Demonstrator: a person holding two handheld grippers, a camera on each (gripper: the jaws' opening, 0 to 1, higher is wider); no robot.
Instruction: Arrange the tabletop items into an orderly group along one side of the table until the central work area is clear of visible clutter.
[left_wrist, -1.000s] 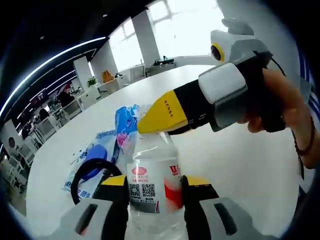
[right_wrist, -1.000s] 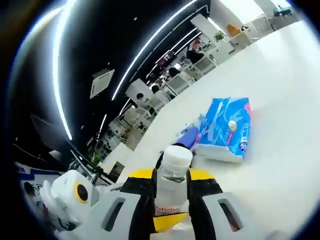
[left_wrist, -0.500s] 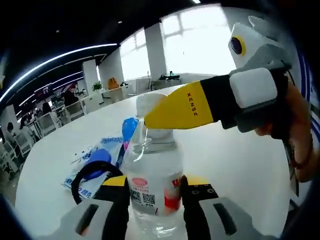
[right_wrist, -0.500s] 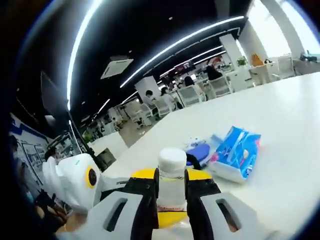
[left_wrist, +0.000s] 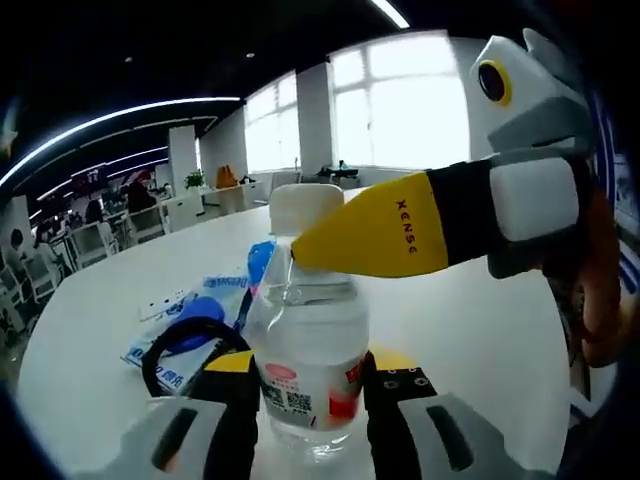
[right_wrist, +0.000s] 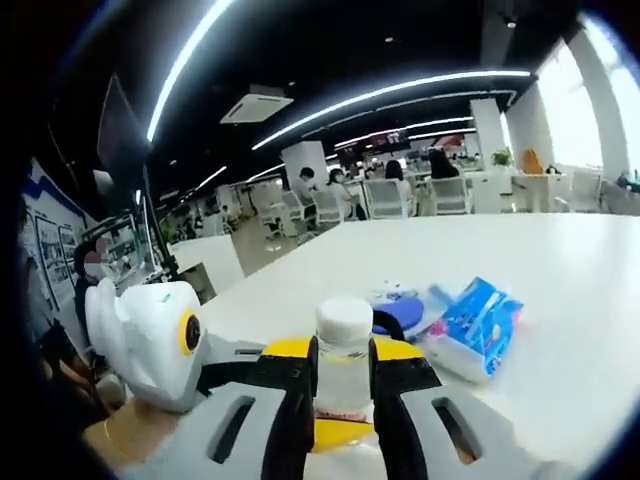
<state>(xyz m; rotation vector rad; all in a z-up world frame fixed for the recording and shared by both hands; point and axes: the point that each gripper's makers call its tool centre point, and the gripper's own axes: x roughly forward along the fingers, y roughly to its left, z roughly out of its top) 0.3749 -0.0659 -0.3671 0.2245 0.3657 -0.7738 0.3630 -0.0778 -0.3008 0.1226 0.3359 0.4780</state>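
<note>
Here, in the left gripper view, my left tool (left_wrist: 302, 405) clamped the water bottle (left_wrist: 305, 340) low on its body, upright on the white surface (left_wrist: 480, 330), while the right tool (left_wrist: 300, 262) pinched its neck. I judged I was mid-placement; bare room lay rightward. In the right gripper view, tissue pack (right_wrist: 475, 335) sat just beyond; next, release and gather it.

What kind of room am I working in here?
Likely an open-plan office: rows of desks and chairs, strip ceiling lights, large windows, and a big white table underneath.
</note>
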